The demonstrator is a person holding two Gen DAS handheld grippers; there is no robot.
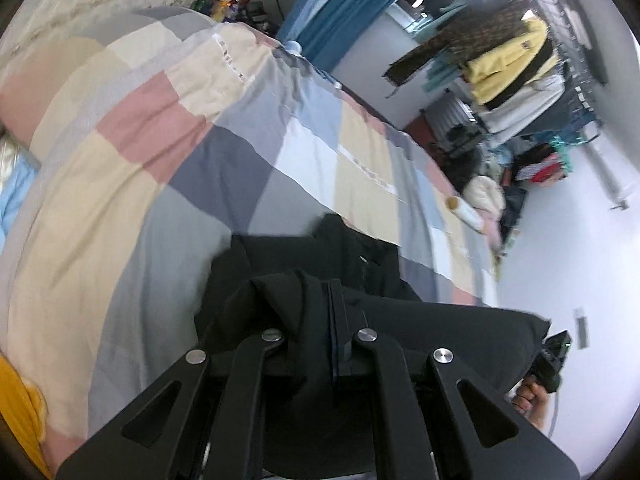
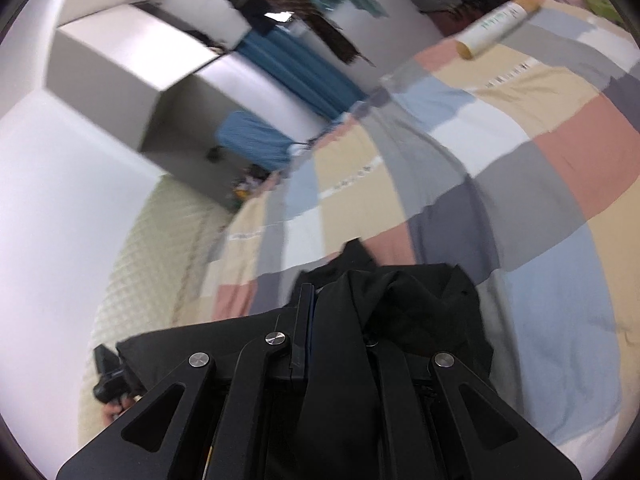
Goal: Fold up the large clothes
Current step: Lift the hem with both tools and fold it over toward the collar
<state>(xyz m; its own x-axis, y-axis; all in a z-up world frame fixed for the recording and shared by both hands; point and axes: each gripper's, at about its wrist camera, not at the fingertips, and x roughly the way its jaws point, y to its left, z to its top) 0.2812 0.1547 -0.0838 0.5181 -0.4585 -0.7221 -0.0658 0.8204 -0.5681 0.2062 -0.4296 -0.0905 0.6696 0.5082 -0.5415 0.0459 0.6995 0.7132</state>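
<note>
Left wrist view: the patchwork bed cover (image 1: 168,168) fills most of the frame from upper left to centre right, its pink, cream, grey and blue squares lying fairly flat. Right wrist view: the same cover occupies the right half, with a white wall and a blue curtain (image 2: 304,76) in the upper left.

The black garment (image 1: 440,328) is the task item. In both views it sits at the lower centre, gathered over the tool and stretching sideways: toward the lower right in the left wrist view, toward the lower left in the right wrist view. It spans between the two tools as one held edge, with the far folds resting on or just above the cover; blur makes contact with the bed uncertain.

The left gripper (image 1: 334,332) is clenched on a bunched edge of the garment. The right gripper (image 2: 308,336) is likewise clamped on cloth, its jaws pressed together with fabric between them.

A white tube (image 2: 496,26) with tan ends lies on the cover at the upper right of the right wrist view, well apart from the garment.

Step in hand, as judged: carrying the pinched edge across the bed to lay or fold the garment. The next move calls for keeping the edge taut between both tools, lowering it level onto the cover, aligning it with the cloth beneath, and releasing only once the fabric lies flat
</note>
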